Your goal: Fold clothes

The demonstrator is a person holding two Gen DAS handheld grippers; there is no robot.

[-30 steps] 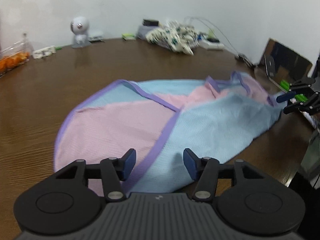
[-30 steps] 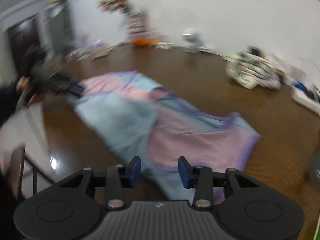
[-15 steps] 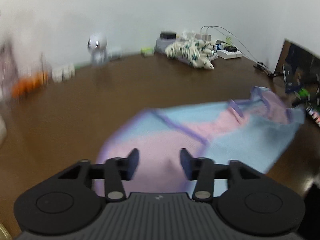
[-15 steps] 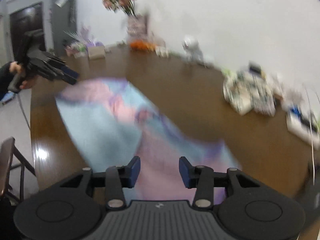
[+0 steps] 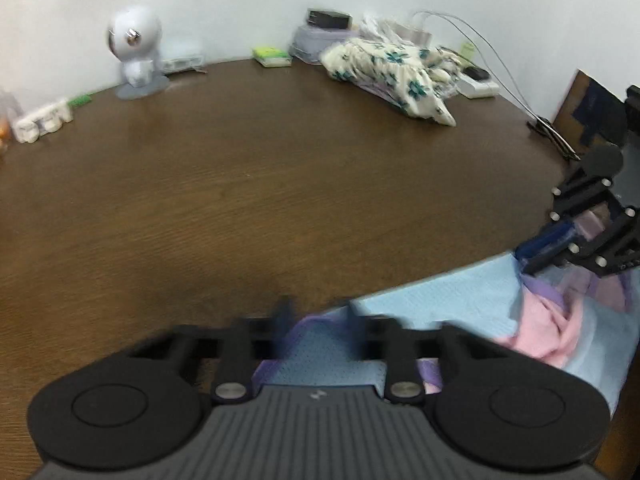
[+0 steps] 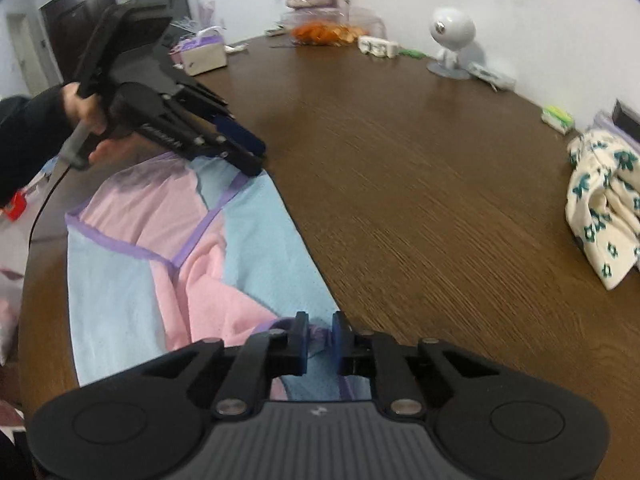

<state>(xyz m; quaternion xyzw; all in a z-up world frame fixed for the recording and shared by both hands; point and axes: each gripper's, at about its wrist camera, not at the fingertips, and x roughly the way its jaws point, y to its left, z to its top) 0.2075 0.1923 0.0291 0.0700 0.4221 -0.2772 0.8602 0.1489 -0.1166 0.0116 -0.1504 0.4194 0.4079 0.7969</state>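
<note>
Fold in progress. The pink-and-blue garment (image 6: 168, 248) lies along the near edge of the brown desk (image 6: 420, 184), partly doubled over itself. The right gripper (image 6: 320, 338) has just been closing its jaws, which now pinch a purple-trimmed corner of the cloth. The left gripper (image 6: 244, 160) has likewise been closing; its jaws look narrow and clamped on the far hem, though the left wrist view is blurred. The step in hand appears to be the paired grasp of one edge. The next move likely calls for lifting both corners together, keeping the edge taut, and carrying it across to meet the opposite side.
</note>
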